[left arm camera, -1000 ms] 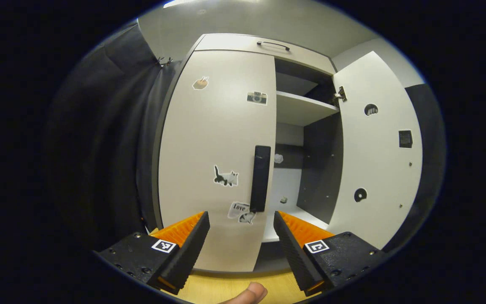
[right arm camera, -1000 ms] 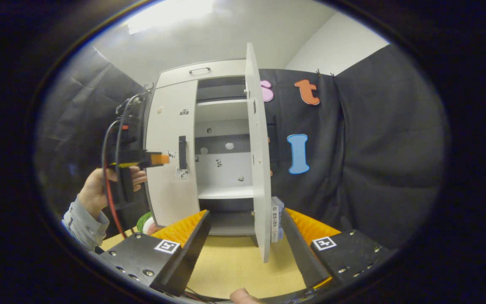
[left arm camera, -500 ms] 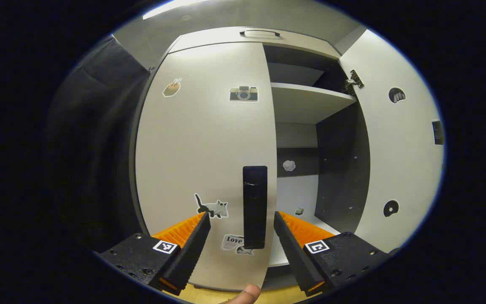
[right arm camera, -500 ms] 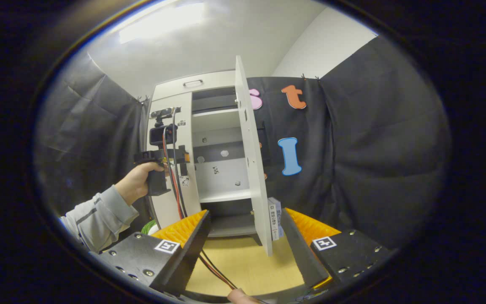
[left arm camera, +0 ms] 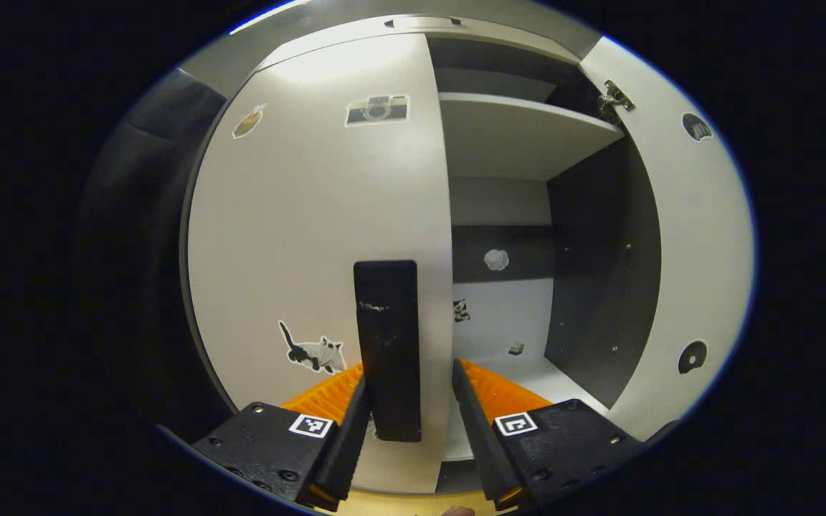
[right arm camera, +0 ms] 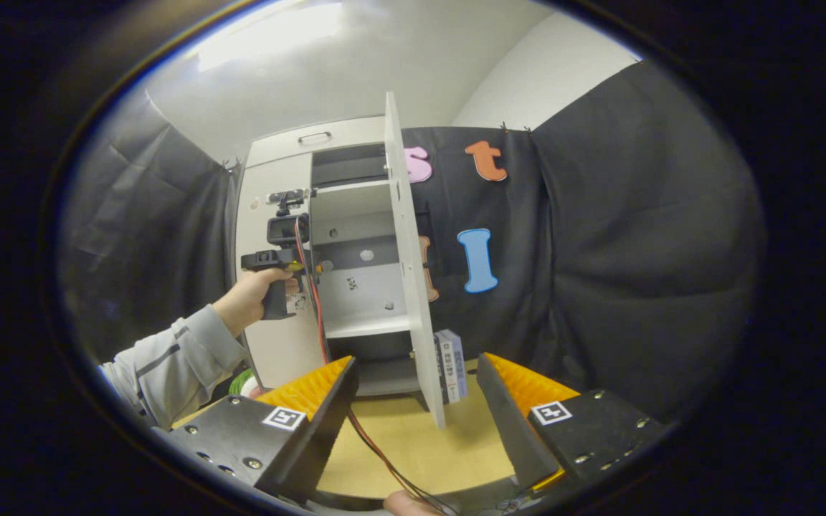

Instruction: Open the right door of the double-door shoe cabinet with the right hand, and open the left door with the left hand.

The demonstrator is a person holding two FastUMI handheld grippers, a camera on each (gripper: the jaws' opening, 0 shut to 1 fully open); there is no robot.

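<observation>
Left gripper view: left gripper (left arm camera: 406, 423) brackets the handle (left arm camera: 386, 344) of the closed left door (left arm camera: 312, 236) at lower centre, jaws narrow, contact unclear, positioned to pull

Right gripper view: right gripper (right arm camera: 416, 423) wide, empty; right door (right arm camera: 409, 265) open, centre

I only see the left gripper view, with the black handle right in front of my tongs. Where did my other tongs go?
Observer: The right tongs are open and hold nothing. They point at the edge of the open right door.
Operator: Is anything hiding behind that door?
Observer: Yes. A few books stand upright on the wooden tabletop, beside the cabinet.
Operator: Who's holding my left tongs?
Observer: A hand in a grey sleeve holds them up at the left door, and a red cable hangs down from them.
</observation>
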